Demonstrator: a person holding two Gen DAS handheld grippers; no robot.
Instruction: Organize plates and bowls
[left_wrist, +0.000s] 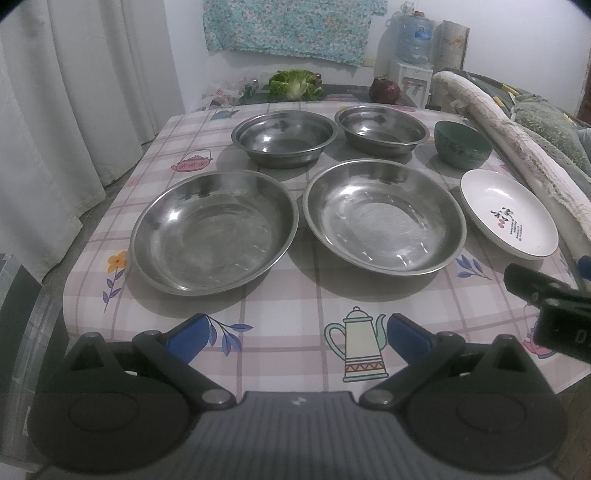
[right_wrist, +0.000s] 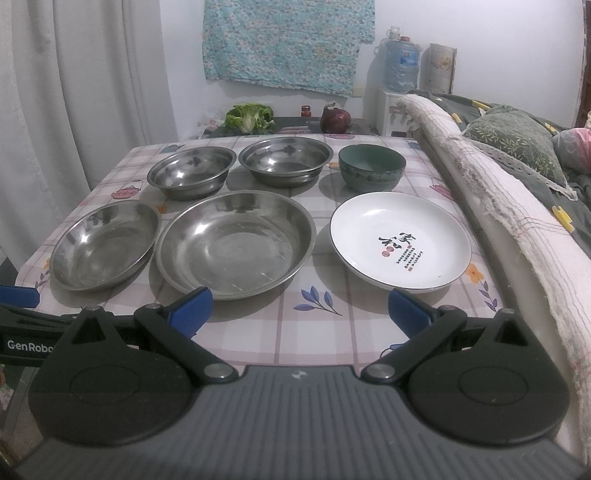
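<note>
Six dishes are sitting apart on the desk (right_wrist: 288, 332) — steel plates (right_wrist: 236, 243) in front, steel bowls (right_wrist: 284, 160) behind. Both grippers, left gripper (left_wrist: 295, 334) and right gripper (right_wrist: 299, 306), are hovering with fingers wide, holding nothing — best pinching one plate rim, lifting level, stacking like on like.

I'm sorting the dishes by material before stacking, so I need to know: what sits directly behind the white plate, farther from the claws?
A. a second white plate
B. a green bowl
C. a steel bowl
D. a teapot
B: the green bowl stands just beyond the white plate on the right side of the tablecloth, apart from it; the steel bowls lie farther left.
</note>
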